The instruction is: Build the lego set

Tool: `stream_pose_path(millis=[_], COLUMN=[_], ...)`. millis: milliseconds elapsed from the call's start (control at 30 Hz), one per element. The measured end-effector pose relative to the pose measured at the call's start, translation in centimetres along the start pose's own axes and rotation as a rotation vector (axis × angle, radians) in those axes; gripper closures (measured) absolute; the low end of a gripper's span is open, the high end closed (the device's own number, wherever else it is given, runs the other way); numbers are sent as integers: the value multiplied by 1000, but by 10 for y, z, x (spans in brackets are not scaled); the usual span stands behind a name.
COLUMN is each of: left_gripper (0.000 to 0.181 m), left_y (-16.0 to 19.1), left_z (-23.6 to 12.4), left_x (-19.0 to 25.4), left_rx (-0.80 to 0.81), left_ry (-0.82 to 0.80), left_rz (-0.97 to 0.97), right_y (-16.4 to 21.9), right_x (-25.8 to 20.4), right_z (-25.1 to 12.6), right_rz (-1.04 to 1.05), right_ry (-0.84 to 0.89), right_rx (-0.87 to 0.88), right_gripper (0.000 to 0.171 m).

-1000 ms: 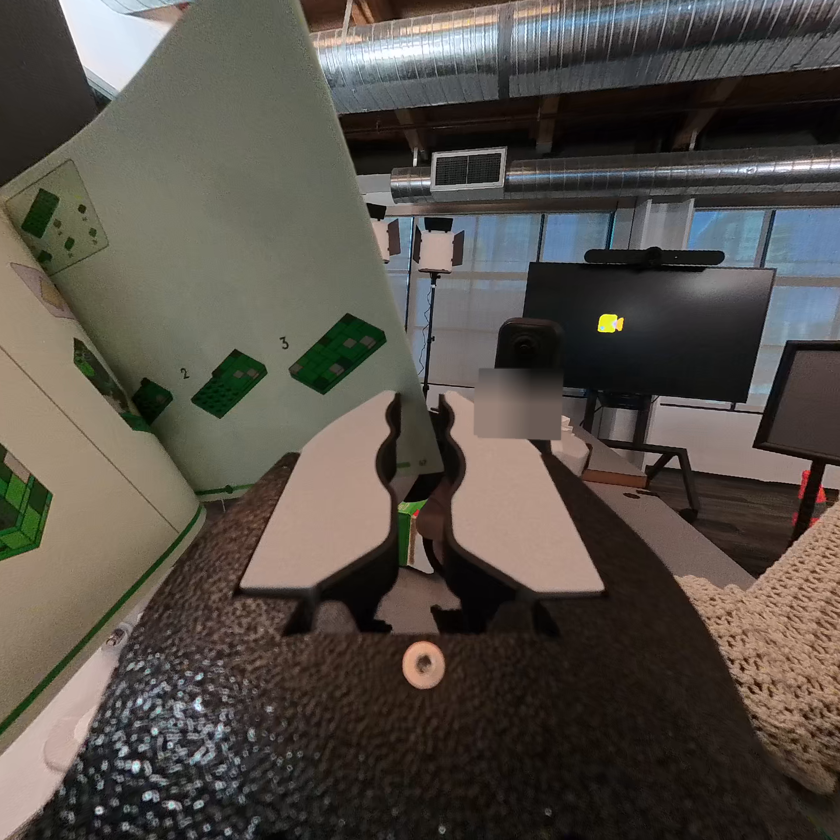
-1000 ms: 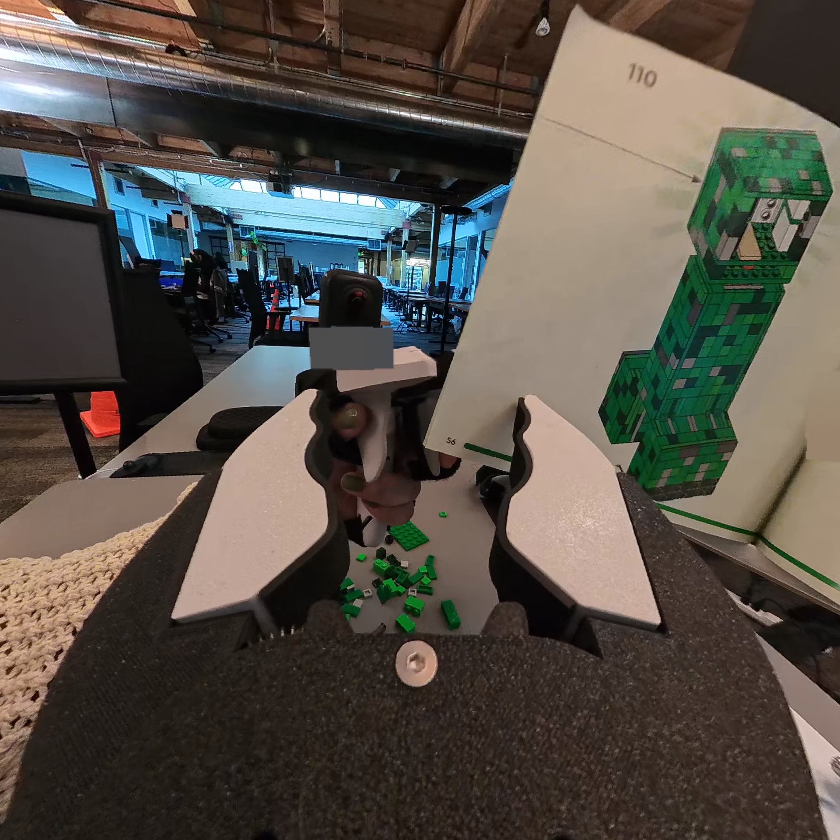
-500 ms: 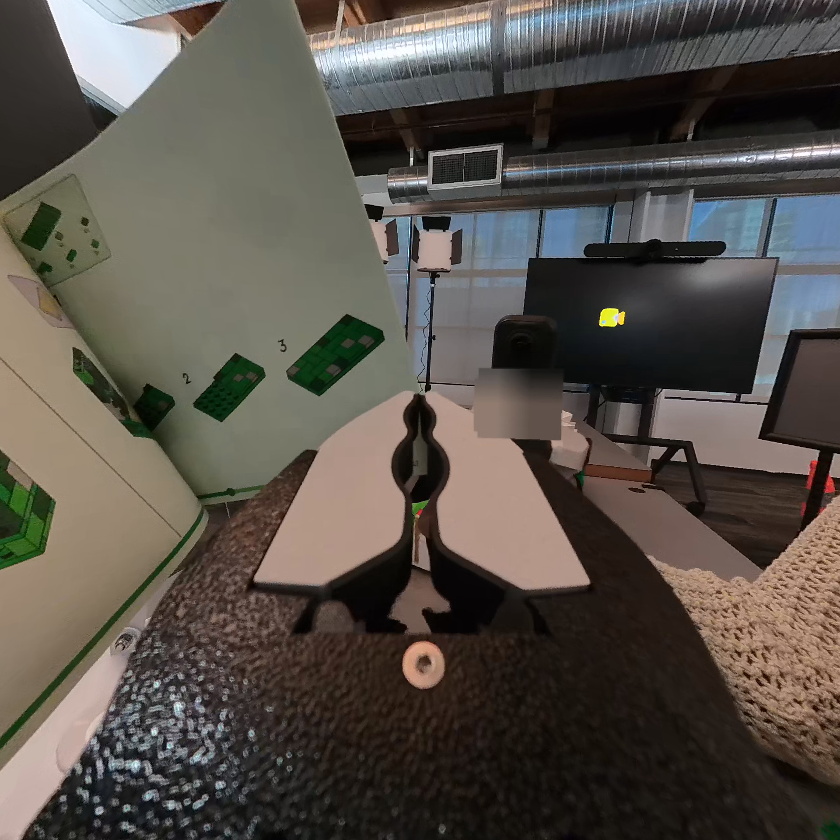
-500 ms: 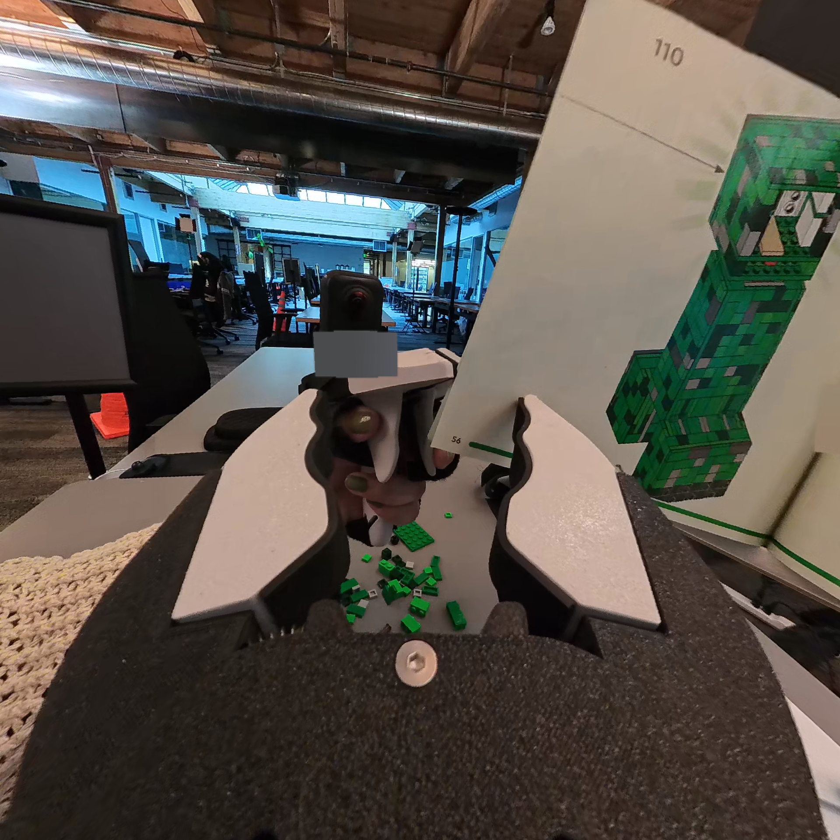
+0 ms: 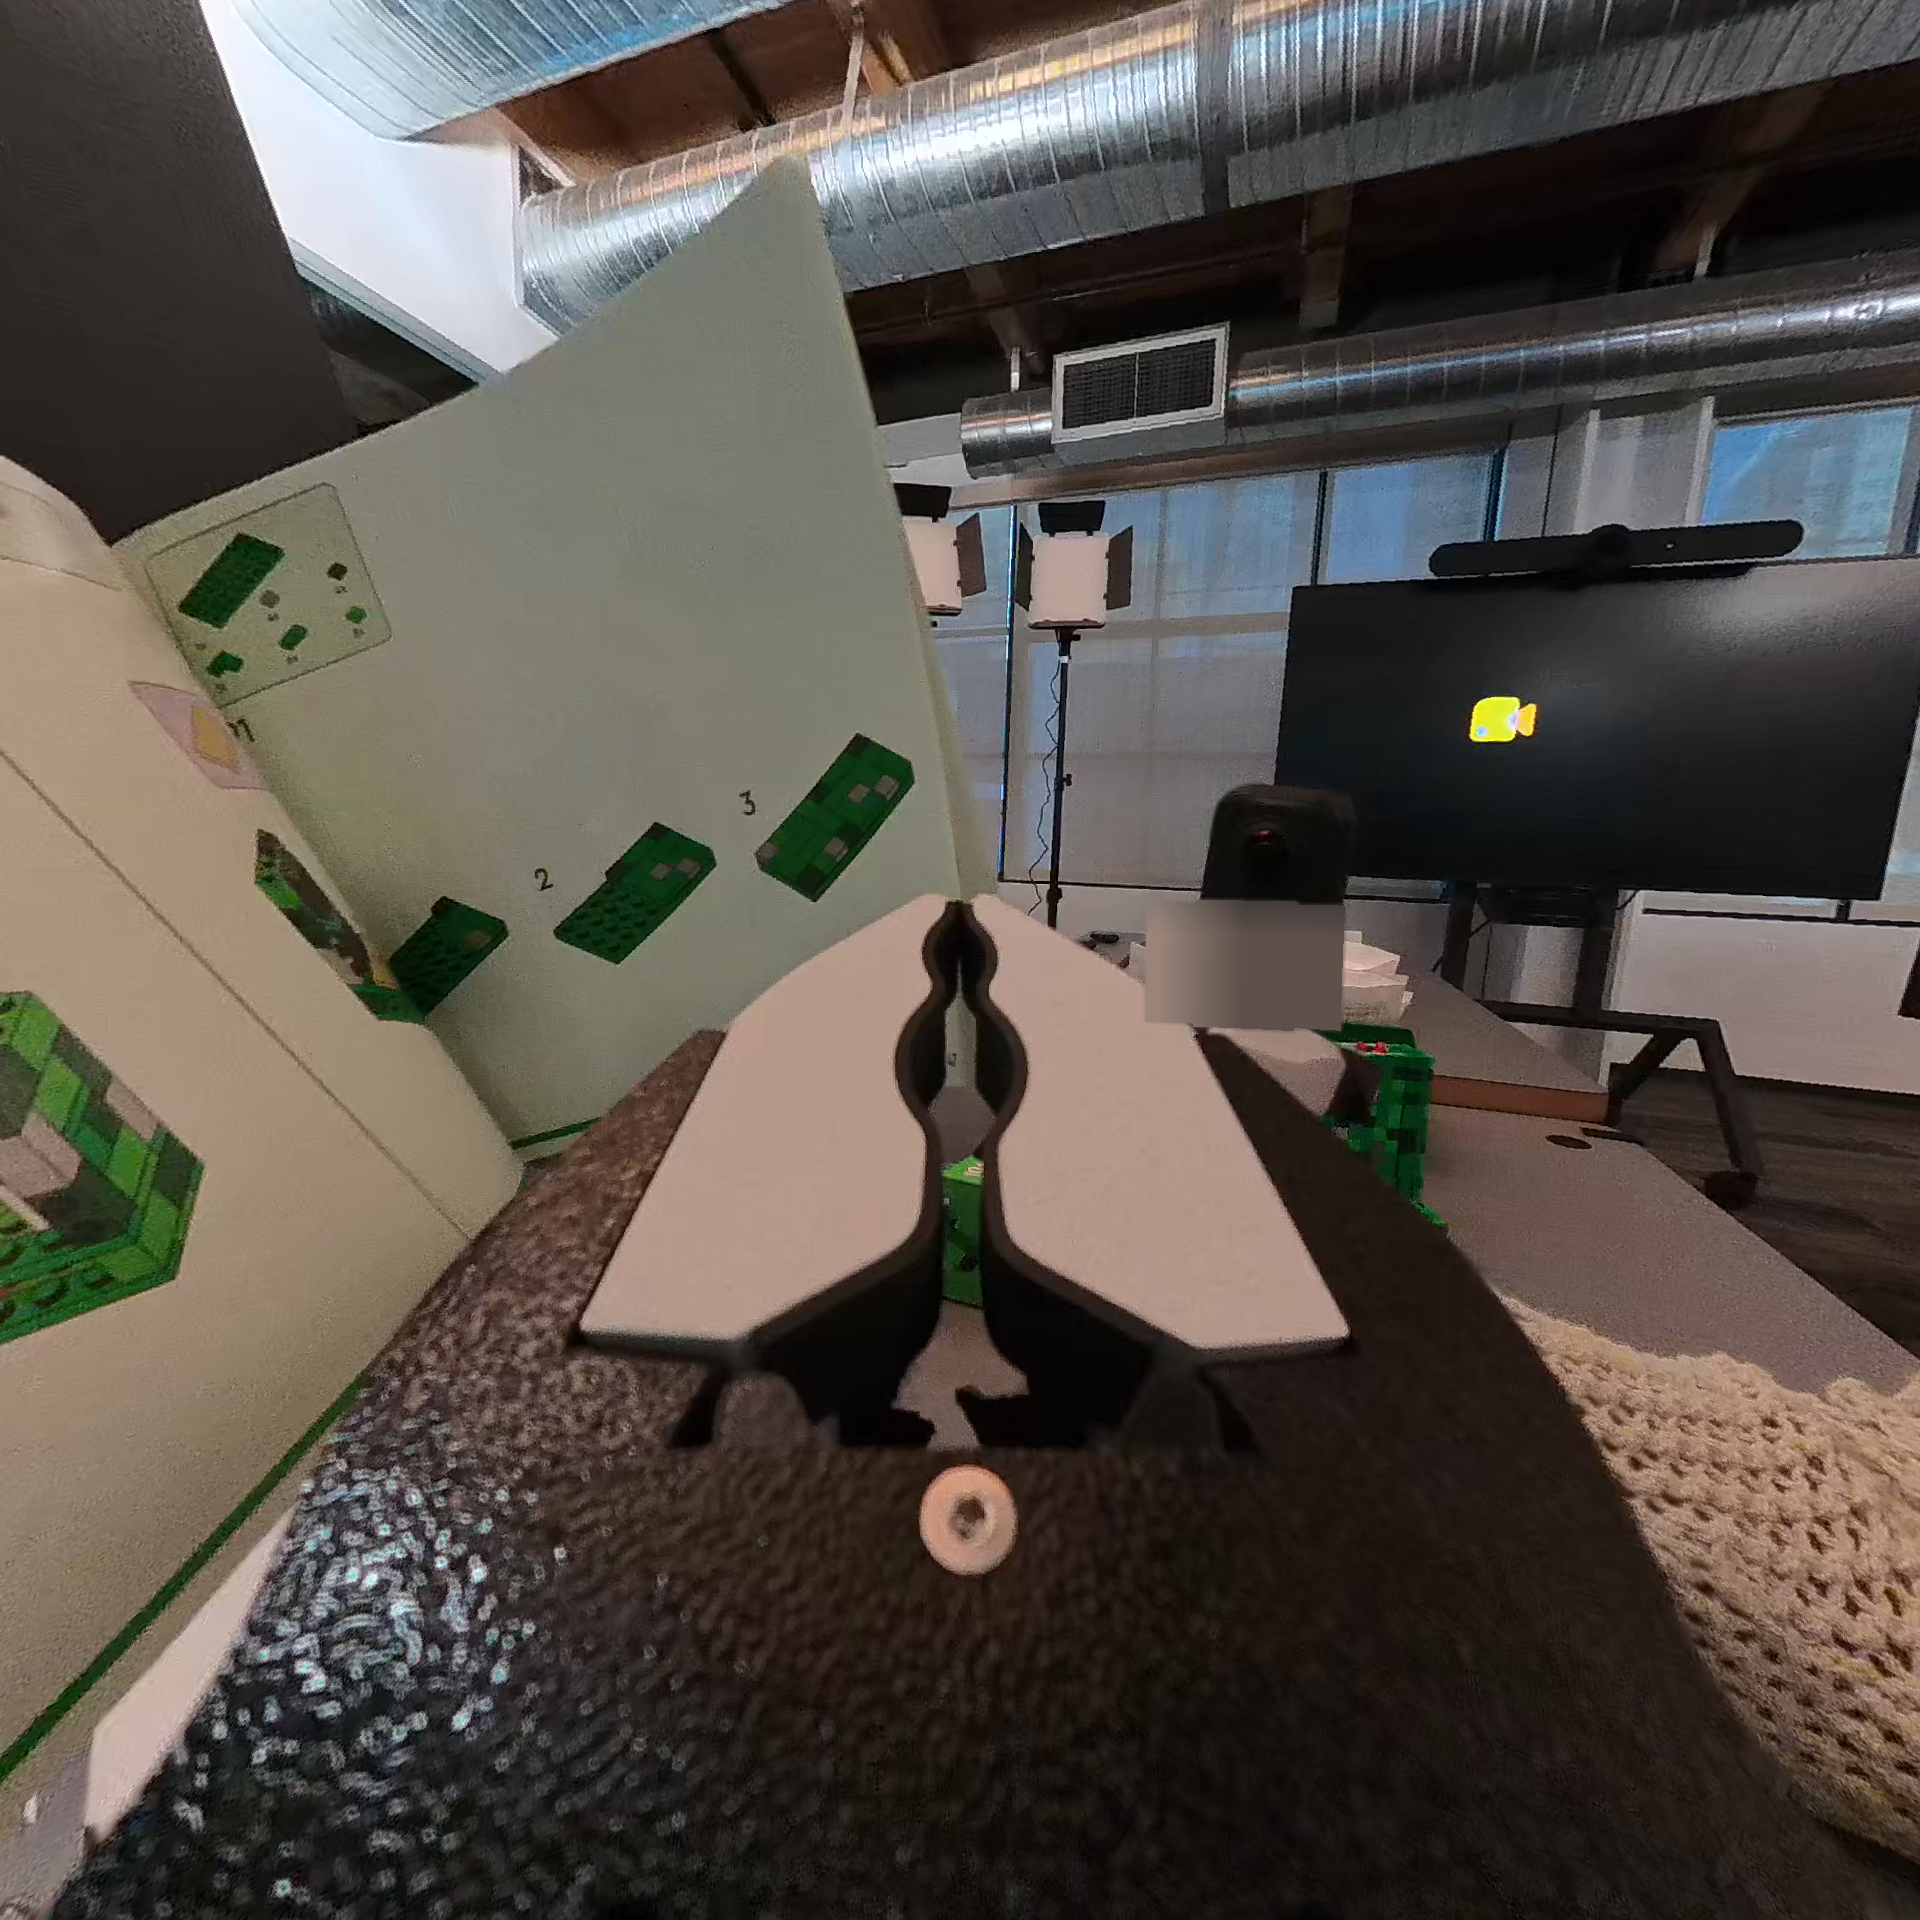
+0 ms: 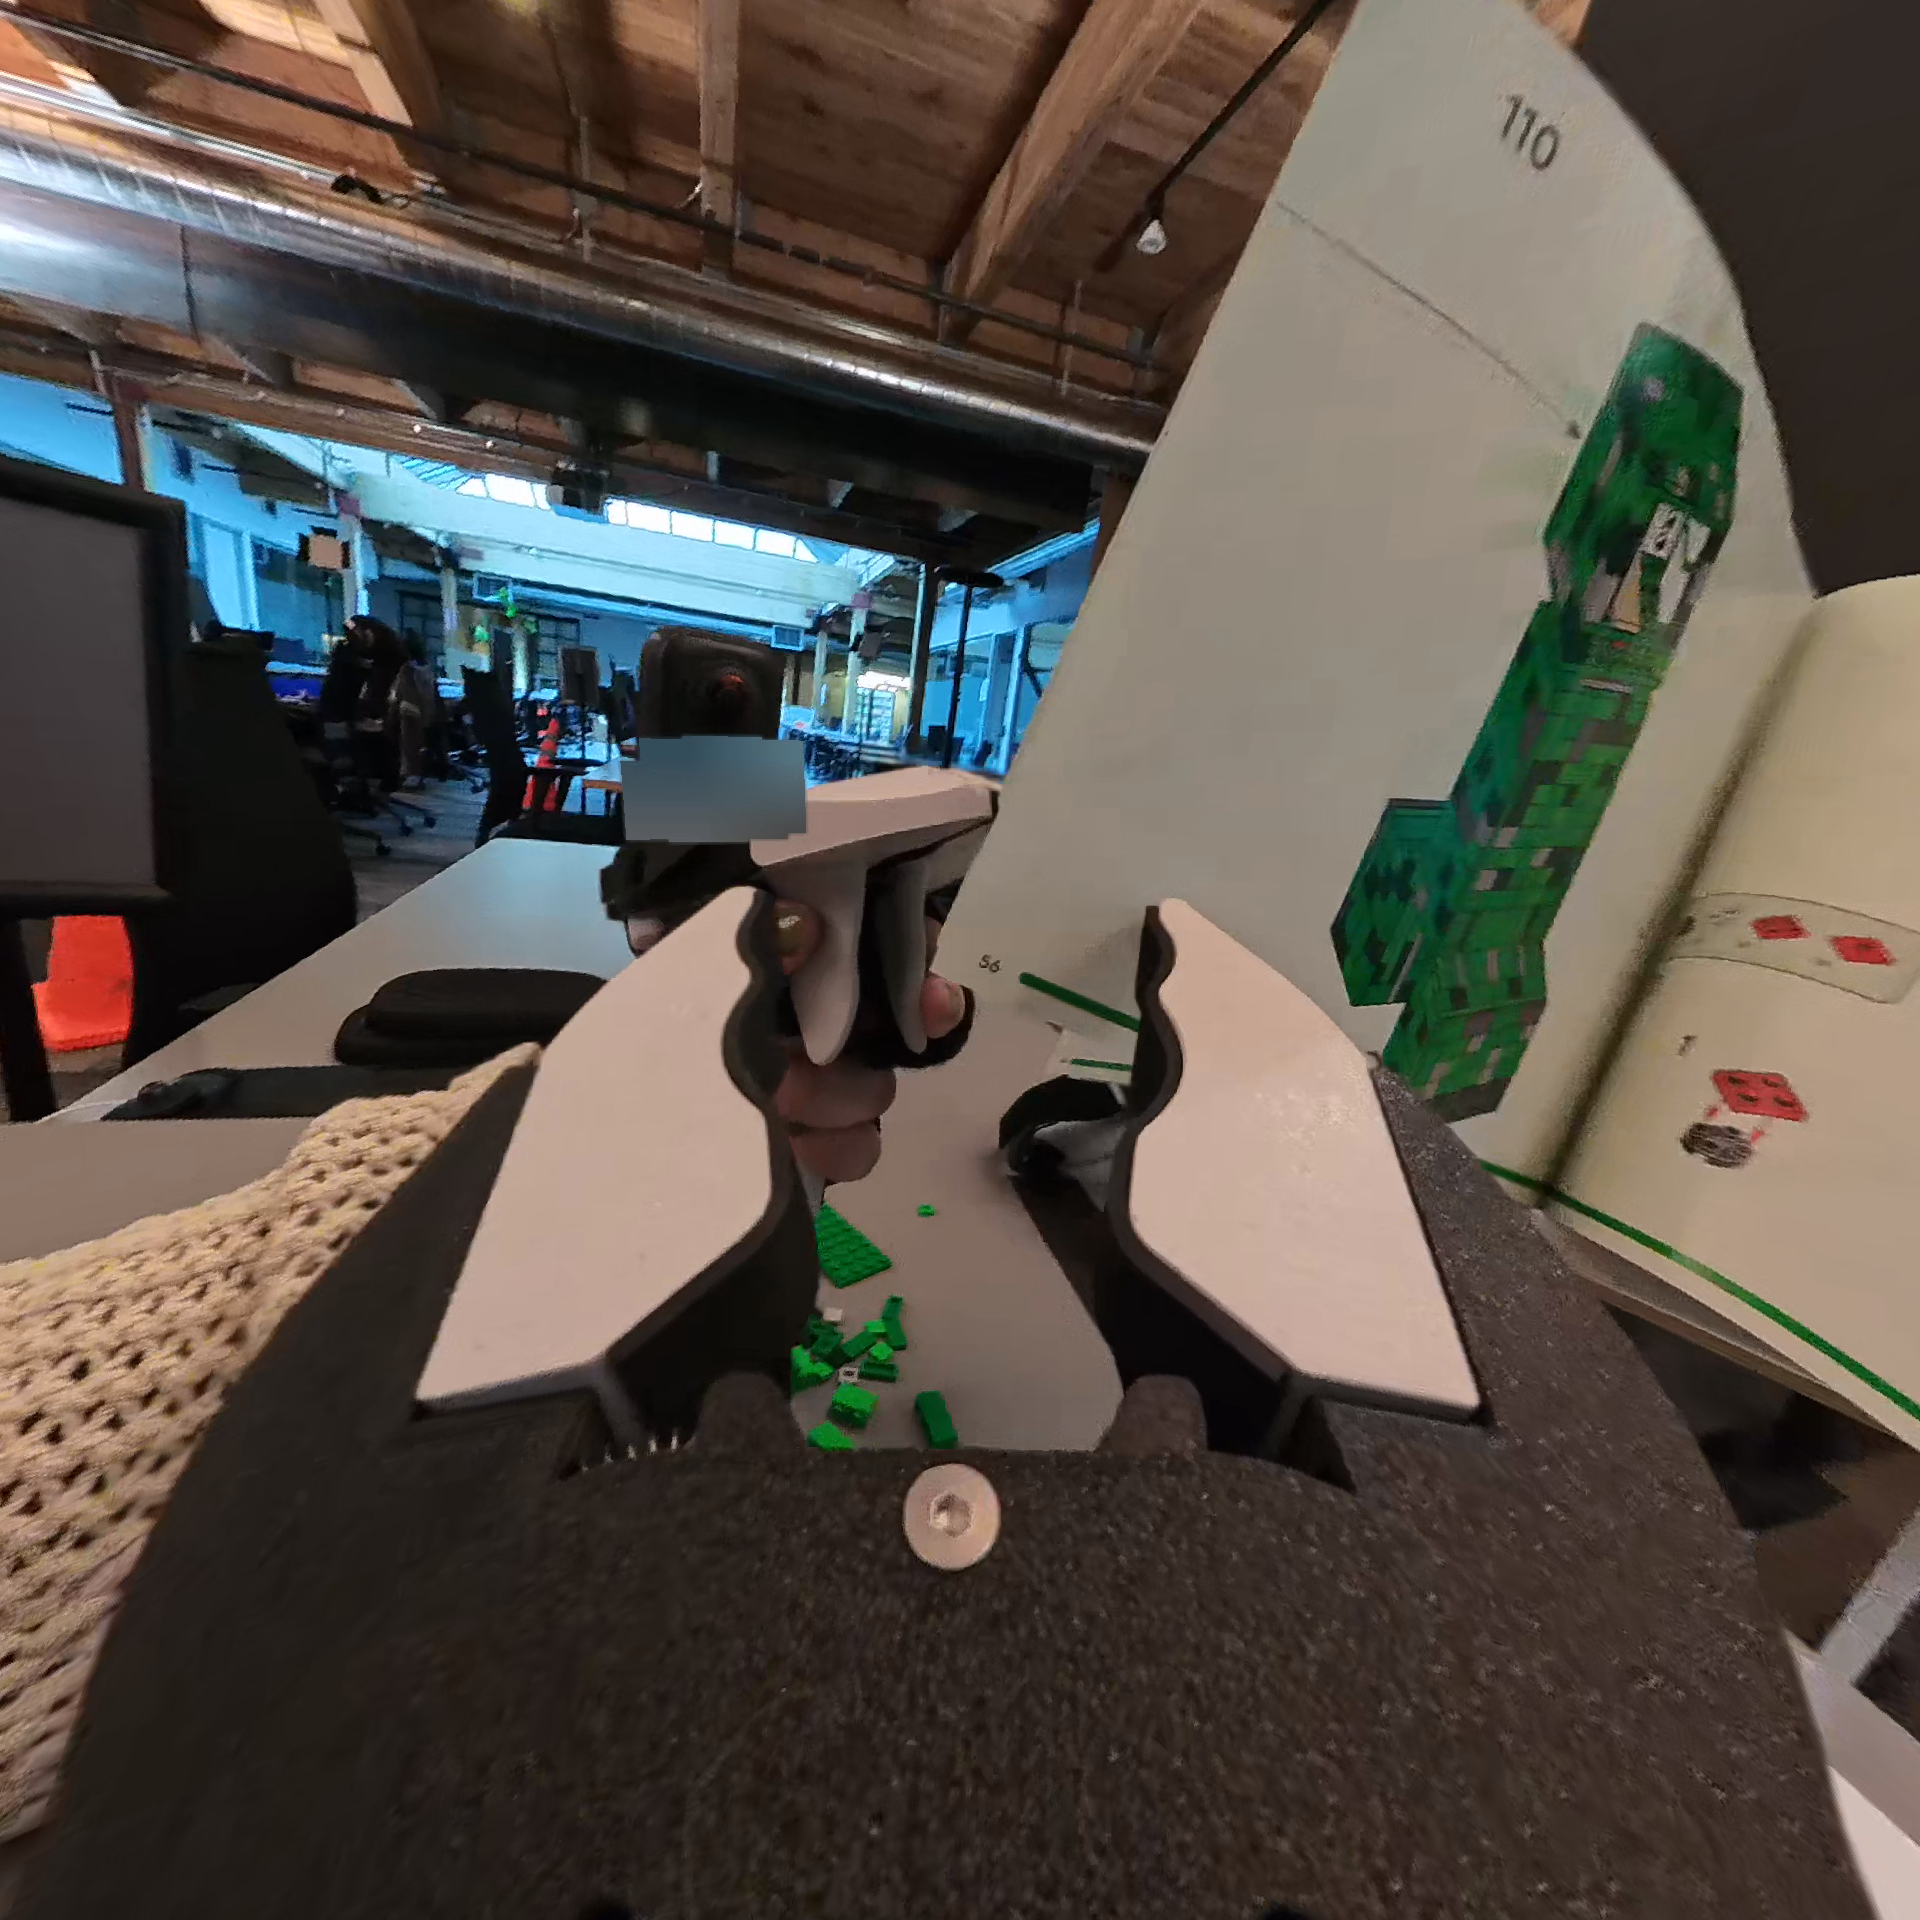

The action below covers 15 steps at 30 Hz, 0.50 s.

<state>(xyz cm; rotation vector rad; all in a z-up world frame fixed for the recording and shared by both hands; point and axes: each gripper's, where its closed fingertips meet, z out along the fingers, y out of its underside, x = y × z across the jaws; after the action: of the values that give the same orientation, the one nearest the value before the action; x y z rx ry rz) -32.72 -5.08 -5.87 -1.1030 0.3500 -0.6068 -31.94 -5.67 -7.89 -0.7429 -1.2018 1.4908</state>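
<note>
A scatter of small green lego pieces (image 6: 857,1361) lies on the smooth grey table (image 6: 499,914), just ahead of the right gripper's base. Beyond them rests a flat studded green plate (image 6: 850,1247), square-cornered and thin. Past the plate, a hand (image 6: 831,1101) grips the handle of the left gripper (image 6: 883,821), whose pale fingers meet at the edge of a standing page of the instruction booklet (image 6: 1299,623) — whether the page is actually pinched between them cannot be told.

In the left wrist view that same left gripper (image 5: 958,914) shows its matte white, wavy-edged fingers pressed together at the tips, with the pale green page (image 5: 623,675) rising directly behind them. A partly built green block model (image 5: 1397,1122) stands on the table to the right, knobbly and blocky.

The right gripper (image 6: 951,914) hangs over the pile with its fingers set wide apart, holding nothing. Its body is wrapped in coarse black foam. The booklet's glossy pages curve upward, printed with green brick drawings. A cream open-knit sleeve (image 6: 135,1299) — loose and holey in texture — lies at the lower left.
</note>
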Motion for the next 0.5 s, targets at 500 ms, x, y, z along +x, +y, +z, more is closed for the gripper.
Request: stream_pose_path(millis=[500], left_gripper=[181], left_y=[7], left_z=[5], left_x=[1], left_rx=[-44], left_ry=[-3], left_rz=[13], right_y=[11], right_x=[7], right_z=[0], right_rz=[11], right_ry=[21], right_rx=[-31], right_gripper=[104])
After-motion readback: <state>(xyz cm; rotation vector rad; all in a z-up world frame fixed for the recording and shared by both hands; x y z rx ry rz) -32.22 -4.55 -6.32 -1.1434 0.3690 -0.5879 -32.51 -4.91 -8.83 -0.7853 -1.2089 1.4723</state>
